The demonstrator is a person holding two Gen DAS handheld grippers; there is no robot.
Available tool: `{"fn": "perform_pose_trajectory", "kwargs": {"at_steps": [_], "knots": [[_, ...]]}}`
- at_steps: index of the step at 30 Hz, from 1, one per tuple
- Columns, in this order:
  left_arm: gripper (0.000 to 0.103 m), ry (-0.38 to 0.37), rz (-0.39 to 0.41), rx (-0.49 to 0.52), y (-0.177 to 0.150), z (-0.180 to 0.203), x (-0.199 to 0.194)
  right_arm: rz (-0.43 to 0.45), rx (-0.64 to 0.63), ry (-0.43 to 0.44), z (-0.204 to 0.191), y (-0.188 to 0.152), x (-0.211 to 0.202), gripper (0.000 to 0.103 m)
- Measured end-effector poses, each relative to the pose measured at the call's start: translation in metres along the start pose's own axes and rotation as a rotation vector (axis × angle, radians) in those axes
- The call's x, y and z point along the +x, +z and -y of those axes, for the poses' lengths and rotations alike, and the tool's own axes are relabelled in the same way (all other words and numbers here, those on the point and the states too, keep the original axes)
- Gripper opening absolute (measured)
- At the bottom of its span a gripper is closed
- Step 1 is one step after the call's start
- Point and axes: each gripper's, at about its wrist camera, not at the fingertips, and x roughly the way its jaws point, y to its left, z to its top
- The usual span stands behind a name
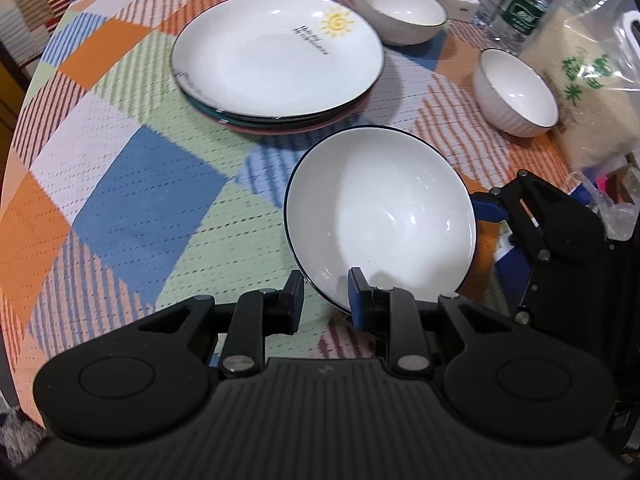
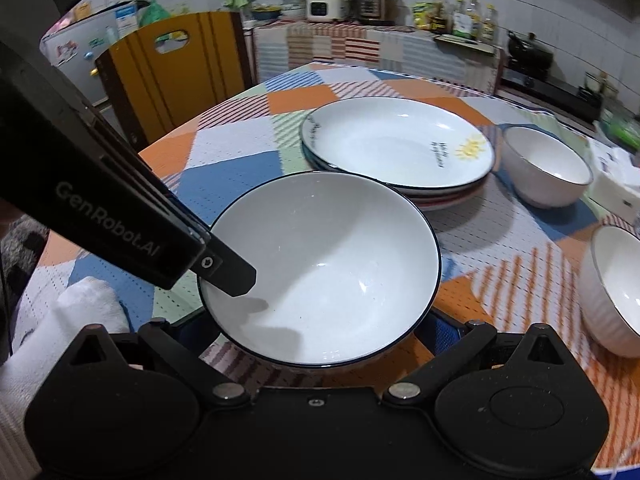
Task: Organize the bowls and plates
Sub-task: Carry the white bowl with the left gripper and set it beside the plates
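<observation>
While the left gripper [image 1: 326, 292] pinches the near rim of a blue-rimmed white bowl [image 1: 380, 216], its jaws closed on the thin edge, the right gripper [image 2: 316, 332] sits at the bowl's opposite side, its fingertips hidden beneath it, so its grip cannot be told. The bowl hangs tilted above the patchwork tablecloth [image 1: 132, 200], near a stack of plates [image 1: 276, 56] topped by a sun-printed one. Held by so narrow an edge, it could slip or pivot out, dropping onto the stack or clipping the ribbed bowl [image 1: 516, 92] close beside.
</observation>
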Motion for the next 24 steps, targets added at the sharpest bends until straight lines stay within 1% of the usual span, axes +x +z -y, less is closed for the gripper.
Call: {"fn": "perform_pose_trajectory", "kwargs": {"at_steps": [6,7,9,14,16,19,20,22,24], "knots": [[0.022,0.02,-0.025,-0.02,-0.004,-0.009,0.014,-0.021,-0.019,0.026,-0.005,0.0,0.017,0.103],[0.022,0.025,-0.019,-0.021,-0.005,-0.01,0.016,-0.024,-0.026,0.025,-0.006,-0.001,0.02,0.102],[0.022,0.021,-0.019,-0.022,-0.005,-0.011,0.016,-0.012,-0.041,0.022,-0.008,-0.002,0.021,0.103],[0.023,0.015,-0.028,-0.03,-0.003,-0.011,0.016,-0.034,-0.017,0.027,-0.006,-0.001,0.023,0.102],[0.024,0.018,-0.031,-0.033,-0.003,-0.011,0.014,-0.049,-0.031,0.02,-0.009,-0.001,0.021,0.102],[0.028,0.028,-0.024,-0.02,-0.002,-0.008,0.007,-0.082,-0.061,-0.017,-0.011,-0.001,0.016,0.102],[0.031,0.036,-0.02,-0.012,-0.001,-0.006,0.003,-0.08,-0.067,-0.022,-0.011,-0.003,0.012,0.102],[0.031,0.048,0.006,-0.005,0.0,-0.003,-0.008,-0.072,-0.068,-0.017,-0.007,-0.007,0.0,0.102],[0.031,0.04,0.016,-0.003,0.003,-0.002,-0.017,-0.055,-0.055,-0.015,-0.002,-0.009,-0.013,0.102]]}}
